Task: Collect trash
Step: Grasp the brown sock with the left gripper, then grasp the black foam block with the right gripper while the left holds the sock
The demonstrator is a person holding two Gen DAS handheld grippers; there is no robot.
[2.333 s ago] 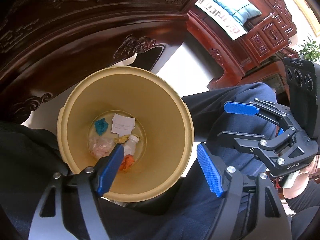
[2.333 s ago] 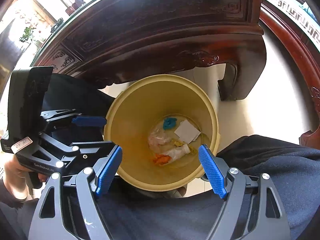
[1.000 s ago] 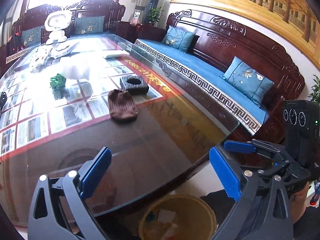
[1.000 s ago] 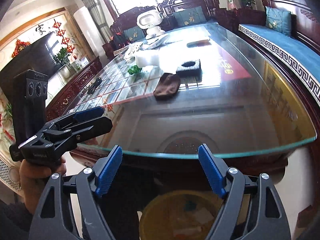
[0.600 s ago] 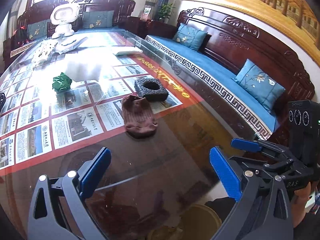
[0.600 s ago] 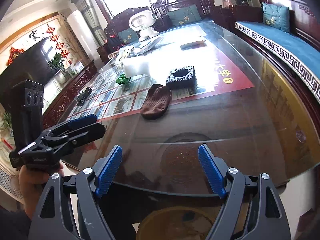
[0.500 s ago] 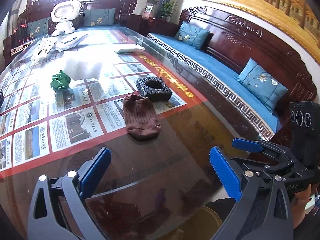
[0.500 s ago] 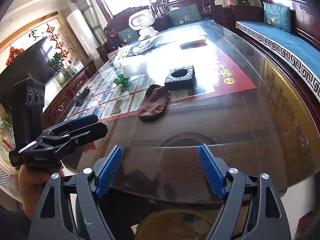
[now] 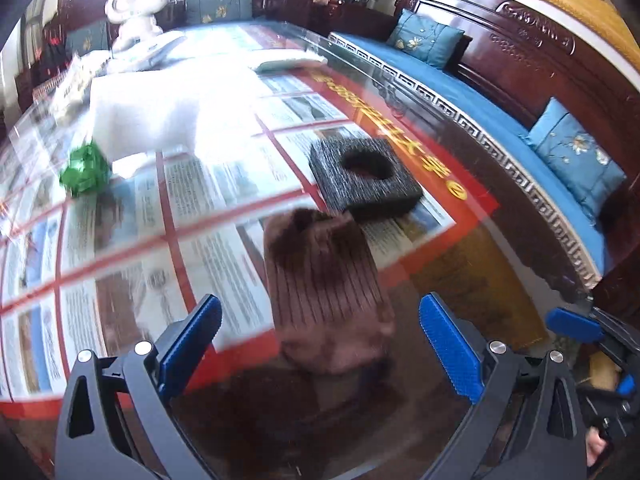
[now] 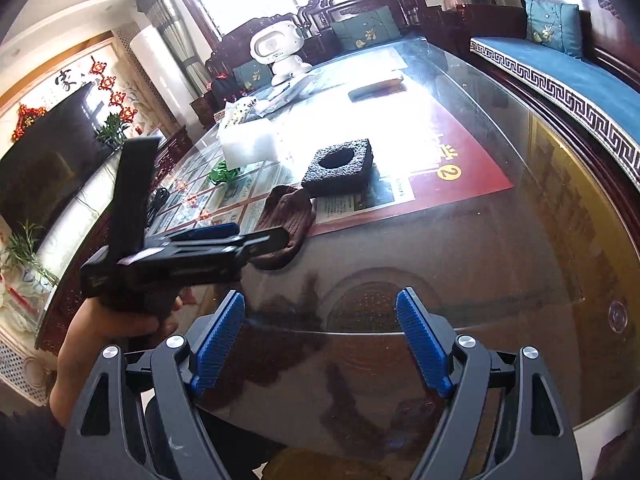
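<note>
A brown knitted sock [image 9: 324,280] lies on the glass table top [image 9: 460,280]. My left gripper [image 9: 320,340] is open, its blue pads either side of the sock's near end, just short of it. In the right wrist view the sock [image 10: 286,226] shows with the left gripper [image 10: 256,240] reaching its near end. Behind the sock lie a black foam block with a round hole [image 9: 366,176] and a crumpled green wrapper [image 9: 85,168]. My right gripper [image 10: 320,344] is open and empty, low at the table's near edge.
A white foam block [image 9: 160,112] and a white toy robot [image 10: 280,52] stand farther back on the table. A carved wooden sofa with blue cushions [image 9: 500,92] runs along the right. The yellow bin's rim [image 10: 320,466] shows below the table edge.
Both grippers rose from over the yellow bin to table height. In the last half second my left gripper moved forward over the table to the sock; the right stayed back.
</note>
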